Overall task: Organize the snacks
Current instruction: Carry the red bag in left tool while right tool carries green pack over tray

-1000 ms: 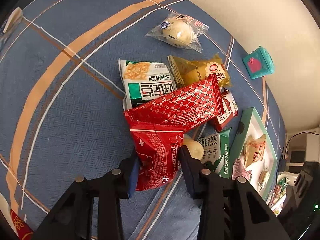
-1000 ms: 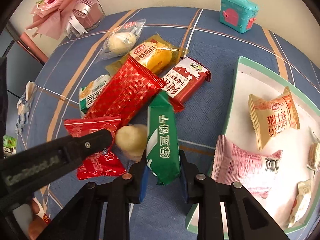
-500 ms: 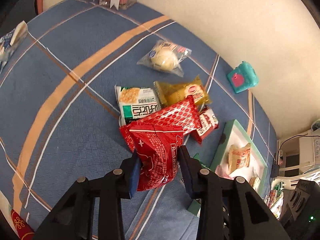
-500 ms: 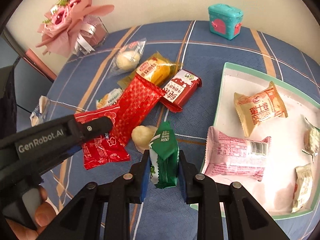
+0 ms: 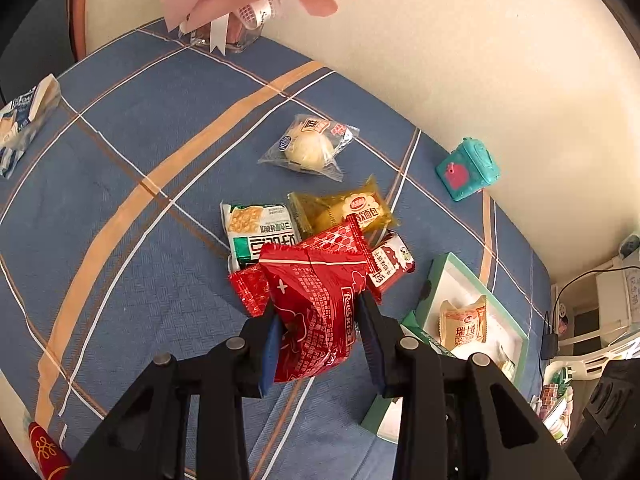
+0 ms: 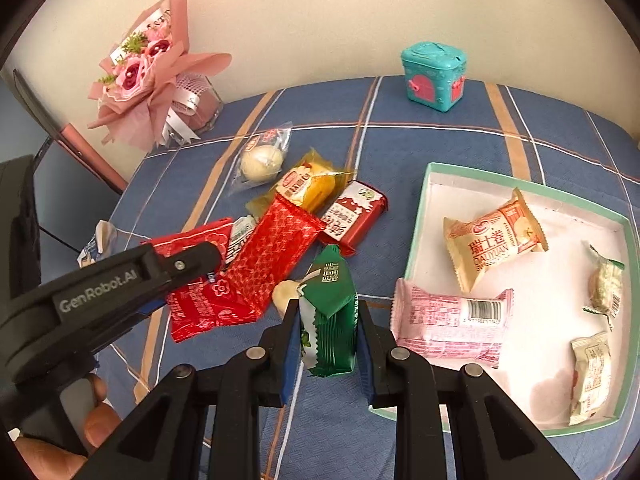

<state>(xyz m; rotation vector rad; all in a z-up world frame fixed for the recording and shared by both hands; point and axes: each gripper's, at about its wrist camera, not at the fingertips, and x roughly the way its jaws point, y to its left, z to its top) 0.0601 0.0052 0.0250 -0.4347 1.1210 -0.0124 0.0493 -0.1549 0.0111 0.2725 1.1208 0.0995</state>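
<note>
Snacks fill both my claws, 2 packets lifted clear of the blue cloth (image 5: 120, 140). My left gripper (image 5: 320, 334) pinches a red packet (image 5: 316, 308); my right gripper (image 6: 329, 332) clamps a green packet (image 6: 332, 320) beside the tray (image 6: 416, 240).

Red packet (image 5: 316, 312), green packet (image 6: 334, 316)

Snack pile (image 6: 296, 216) sits mid-table on the cloth (image 6: 420, 148); tray (image 6: 424, 208) to its right holds five packets. Bouquet (image 6: 148, 76) behind-left, toy box (image 6: 434, 76) behind tray, bun packet (image 6: 262, 160) behind the pile.
</note>
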